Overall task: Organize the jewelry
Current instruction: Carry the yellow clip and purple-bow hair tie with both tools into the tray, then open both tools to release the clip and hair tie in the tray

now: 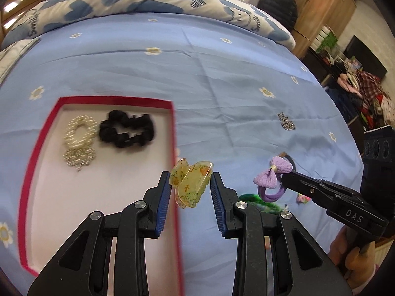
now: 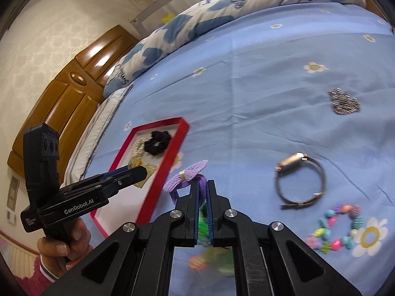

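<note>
Blue flowered bedsheet (image 1: 222, 74), wooden headboard (image 2: 61, 93). Left gripper (image 1: 190, 185) clamps yellow hair claw (image 1: 191, 183) over red box (image 1: 172, 135) rim; right gripper (image 2: 203, 192) pinches purple bow hair tie (image 2: 187, 176) near box.

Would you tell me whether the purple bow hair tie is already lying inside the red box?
No, the purple bow hair tie is clamped in the right gripper above the blue sheet, outside the red box.

A home bedroom: blue flowered bedsheet (image 1: 209, 74); heart-print duvet (image 1: 138, 0) (rumpled); wooden wardrobe (image 2: 74, 79).
</note>
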